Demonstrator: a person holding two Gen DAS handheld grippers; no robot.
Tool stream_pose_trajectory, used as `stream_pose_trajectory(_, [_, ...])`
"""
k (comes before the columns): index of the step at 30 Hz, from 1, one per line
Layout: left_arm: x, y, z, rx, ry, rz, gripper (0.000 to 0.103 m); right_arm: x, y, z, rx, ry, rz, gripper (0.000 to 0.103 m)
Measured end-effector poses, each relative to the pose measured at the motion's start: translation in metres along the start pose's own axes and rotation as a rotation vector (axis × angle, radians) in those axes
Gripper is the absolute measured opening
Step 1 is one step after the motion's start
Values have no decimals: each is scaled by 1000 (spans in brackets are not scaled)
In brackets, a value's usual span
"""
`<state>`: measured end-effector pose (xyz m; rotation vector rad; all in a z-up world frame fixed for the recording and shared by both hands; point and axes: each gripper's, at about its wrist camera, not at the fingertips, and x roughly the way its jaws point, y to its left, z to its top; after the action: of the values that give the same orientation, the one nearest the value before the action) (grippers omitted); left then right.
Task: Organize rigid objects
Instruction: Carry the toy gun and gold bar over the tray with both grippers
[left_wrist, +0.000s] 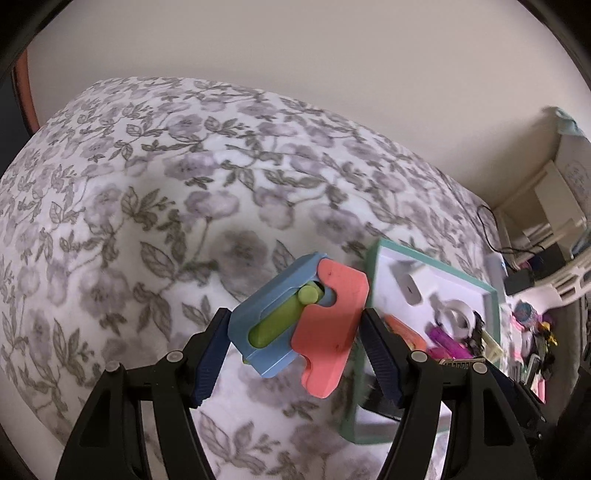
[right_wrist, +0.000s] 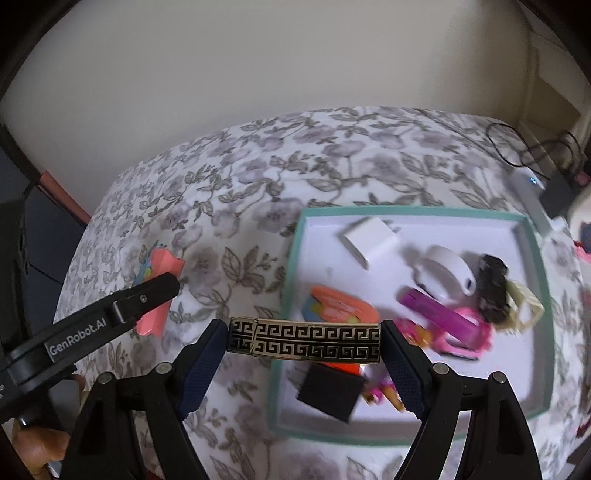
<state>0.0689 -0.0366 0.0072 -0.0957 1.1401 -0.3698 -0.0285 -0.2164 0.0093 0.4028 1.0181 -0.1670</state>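
Observation:
My left gripper (left_wrist: 295, 328) is shut on a blue, green and coral plastic toy (left_wrist: 295, 317), held above the flowered bedspread. The same toy (right_wrist: 160, 291) shows at the left of the right wrist view, behind the left gripper's black finger (right_wrist: 147, 295). My right gripper (right_wrist: 304, 341) is shut on a black and gold bar with a Greek-key pattern (right_wrist: 306, 341), gripped end to end over the left edge of a teal-rimmed white tray (right_wrist: 291, 258). The tray (left_wrist: 380, 251) holds several small items: a white charger (right_wrist: 369, 236), a white case (right_wrist: 443, 269), a magenta stick (right_wrist: 439, 314), a black cube (right_wrist: 330, 387).
The flowered bedspread (left_wrist: 147, 206) spreads to the left and behind the tray. A black cable (right_wrist: 517, 144) and a power bank (right_wrist: 532, 199) lie at the far right. More small clutter (left_wrist: 532, 332) lies right of the tray. A plain wall stands behind.

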Motion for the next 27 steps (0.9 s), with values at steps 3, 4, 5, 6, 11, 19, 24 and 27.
stream_pose_trajectory(3, [-2, -11, -11, 23, 9, -22, 71, -9, -11, -8, 15, -4, -20, 84])
stream_pose_trajectory(4, [-2, -16, -16, 38, 14, -28, 71, -12, -15, -10, 20, -4, -25, 84])
stream_pose_trajectory(5, [-2, -20, -19, 49, 17, -28, 71, -14, -19, -12, 29, -4, -32, 84])
stream_pose_trajectory(6, [-2, -25, -22, 62, 19, -28, 71, -15, -23, -14, 37, -3, -35, 84])
stream_pose_trajectory(11, [4, -52, -40, 145, 47, -25, 72, -21, -50, -21, 102, 6, -52, 84])
stream_pose_trajectory(19, [20, -78, -55, 218, 100, -39, 72, -23, -85, -20, 173, 15, -102, 84])
stream_pose_trajectory(24, [27, -89, -63, 257, 119, -26, 72, -21, -108, -21, 216, 35, -129, 84])
stream_pose_trajectory(27, [31, -95, -66, 269, 135, -30, 72, -20, -116, -23, 235, 44, -129, 84])
